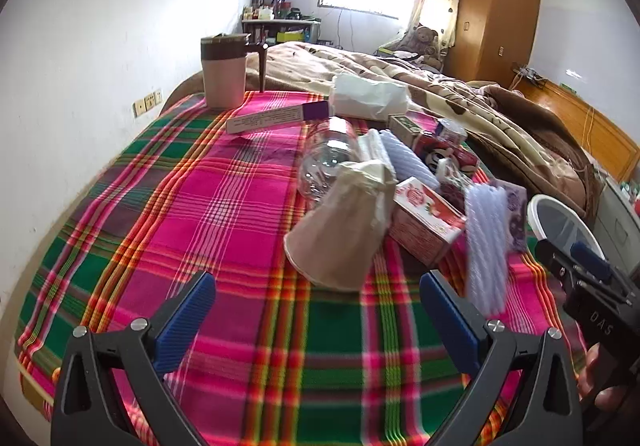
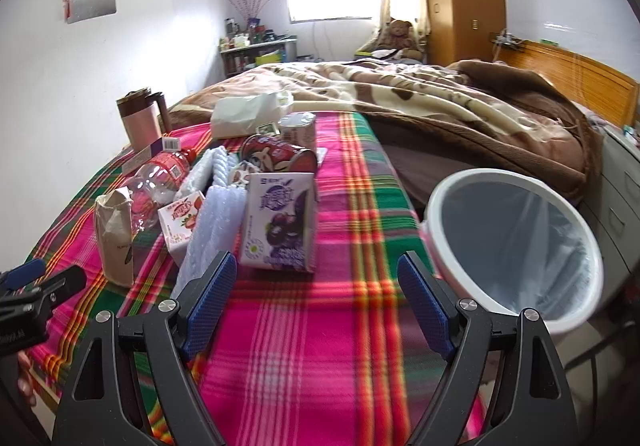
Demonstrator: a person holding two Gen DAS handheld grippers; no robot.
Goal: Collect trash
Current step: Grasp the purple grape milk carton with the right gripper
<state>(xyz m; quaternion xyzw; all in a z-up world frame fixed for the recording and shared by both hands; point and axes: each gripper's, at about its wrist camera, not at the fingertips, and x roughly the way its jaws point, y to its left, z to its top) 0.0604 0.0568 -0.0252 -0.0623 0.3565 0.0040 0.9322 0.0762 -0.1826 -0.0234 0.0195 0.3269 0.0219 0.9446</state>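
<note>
The left tool [image 1: 318,310] hangs over the plaid cloth [image 1: 224,214] with its blue pads spread wide apart, holding nothing and touching nothing. Just ahead of its tips lies a tan paper cup [image 1: 340,234] on its side, mouth toward the camera. The right tool [image 2: 316,302] is likewise spread wide and empty, poised above the cloth with a purple grape drink carton [image 2: 280,222] standing upright just beyond its pads.

The trash sits in a loose heap on the cloth: a clear plastic bottle [image 1: 328,158] lying down, a strawberry drink carton [image 1: 424,222] beside the cup, ribbed white foam sleeves [image 1: 486,242], a red can [image 2: 280,158] on its side, and a crumpled white paper bag [image 1: 368,96] at the far edge. A long white and purple box [image 1: 276,118] lies near the bag. A lidded pink mug [image 1: 224,70] stands upright at the far left corner, apart from the heap.

A white bin [image 2: 436,230] lined with a clear bag stands off the right edge of the cloth, near the right tool; whether it touches the cloth I cannot tell. Behind all this a brown blanket [image 2: 440,102] covers the bed.
</note>
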